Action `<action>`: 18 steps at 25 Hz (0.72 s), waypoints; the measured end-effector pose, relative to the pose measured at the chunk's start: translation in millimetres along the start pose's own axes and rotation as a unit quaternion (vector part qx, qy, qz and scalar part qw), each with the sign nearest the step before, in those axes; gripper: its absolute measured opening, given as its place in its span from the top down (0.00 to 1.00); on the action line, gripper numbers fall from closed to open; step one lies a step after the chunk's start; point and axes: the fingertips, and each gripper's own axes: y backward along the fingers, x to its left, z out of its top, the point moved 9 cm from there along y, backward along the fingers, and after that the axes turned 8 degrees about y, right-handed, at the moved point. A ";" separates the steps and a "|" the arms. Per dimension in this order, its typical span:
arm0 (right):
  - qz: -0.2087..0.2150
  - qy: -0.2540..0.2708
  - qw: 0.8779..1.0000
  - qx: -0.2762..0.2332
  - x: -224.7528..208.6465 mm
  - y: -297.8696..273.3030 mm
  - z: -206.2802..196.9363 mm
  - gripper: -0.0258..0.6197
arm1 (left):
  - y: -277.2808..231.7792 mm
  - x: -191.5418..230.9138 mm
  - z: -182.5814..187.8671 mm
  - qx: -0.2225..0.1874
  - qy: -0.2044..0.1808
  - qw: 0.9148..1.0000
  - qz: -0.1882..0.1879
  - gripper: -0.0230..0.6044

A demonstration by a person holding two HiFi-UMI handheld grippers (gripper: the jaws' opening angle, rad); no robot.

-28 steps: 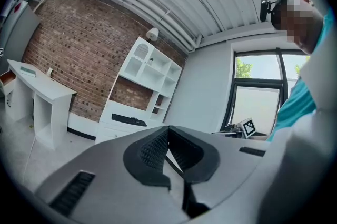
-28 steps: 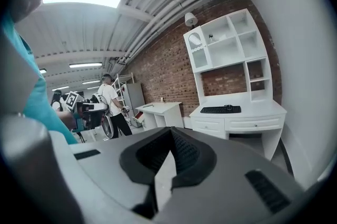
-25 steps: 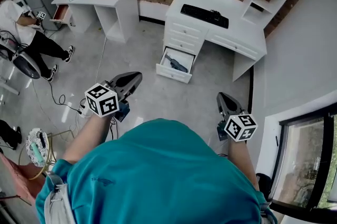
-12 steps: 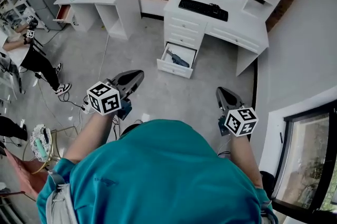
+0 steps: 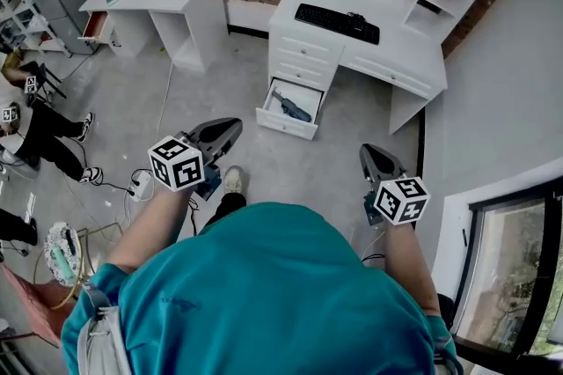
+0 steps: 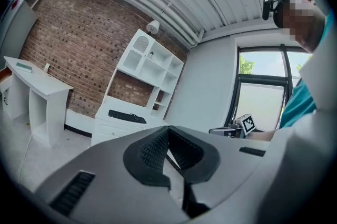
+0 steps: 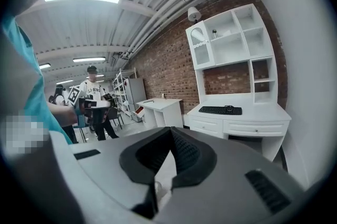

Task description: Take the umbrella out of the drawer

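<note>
Umbrella (image 5: 291,108): dark, lying in the open bottom drawer (image 5: 280,126) of the white desk (image 5: 396,61), upper centre of the head view. Left gripper (image 5: 230,126), centre left: jaws together, nothing held. Right gripper (image 5: 369,152), centre right: likewise. Both well apart from the drawer.

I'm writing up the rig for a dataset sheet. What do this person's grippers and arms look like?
The left gripper and right gripper look alike. Each has a grey shell that tapers toward the jaws, which are lined with black ribbed pads. Each also carries a white cube with black square markers. The person wears a teal short-sleeved shirt, so the forearms are bare.
</note>
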 end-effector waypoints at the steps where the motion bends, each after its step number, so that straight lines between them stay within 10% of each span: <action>1: -0.004 0.002 1.000 0.003 -0.5 -8.4 2.7 0.93 | -3.0 11.4 3.2 0.000 0.003 1.000 -0.004 0.94; 18: -0.081 -0.026 0.996 0.019 -2.8 -256.8 93.6 0.93 | -79.8 273.9 142.3 0.041 0.008 0.995 -0.088 0.94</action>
